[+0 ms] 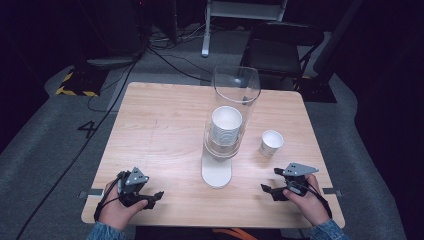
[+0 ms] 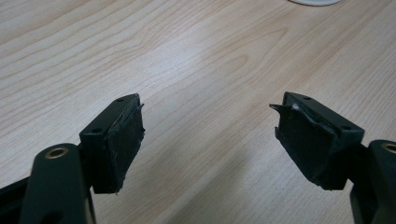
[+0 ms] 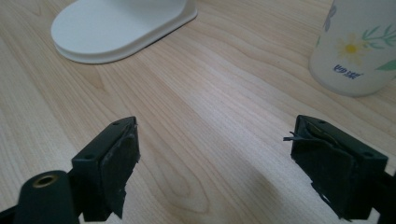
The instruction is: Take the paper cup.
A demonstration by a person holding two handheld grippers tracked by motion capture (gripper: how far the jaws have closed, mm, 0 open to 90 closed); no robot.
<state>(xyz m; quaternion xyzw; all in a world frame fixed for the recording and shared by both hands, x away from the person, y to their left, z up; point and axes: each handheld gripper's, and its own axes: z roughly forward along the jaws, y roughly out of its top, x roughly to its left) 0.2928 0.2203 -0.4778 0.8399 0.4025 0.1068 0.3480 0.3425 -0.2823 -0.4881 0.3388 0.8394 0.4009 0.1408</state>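
Two grippers sat low at the near edge of the wooden table (image 1: 165, 125), one in each hand, and nothing was between either pair of jaws. On the left, the left gripper (image 1: 145, 192) rested near the front left corner, held in the left hand (image 1: 120, 207), its jaws spread wide. From the left gripper view, the left gripper (image 2: 208, 135) showed bare wood grain in the gap between its two black pads, with just a sliver of the white base (image 2: 315, 2) at the top edge, well off from the tips.

Over on the right, the right gripper (image 1: 275, 182) lay near the front right corner in the right hand (image 1: 307, 200), jaws likewise parted and holding nothing. And there was the paper cup (image 1: 271, 143), standing upright on the table, ahead of that gripper and apart from it, just to the right of the dispenser. From the right gripper view, the right gripper (image 3: 215, 163) pointed across open wood, and the paper cup (image 3: 357, 46), white with a flower print, stood beyond the right-hand jaw, outside the gap, not touched by either pad.

At mid-table stood the clear tube (image 1: 235, 100) of the cup dispenser, upright on its white base (image 1: 216, 172), with a stack of cups (image 1: 226, 125) inside. That base (image 3: 116, 28) lay far ahead of the right gripper's left-hand jaw, also clear of it.
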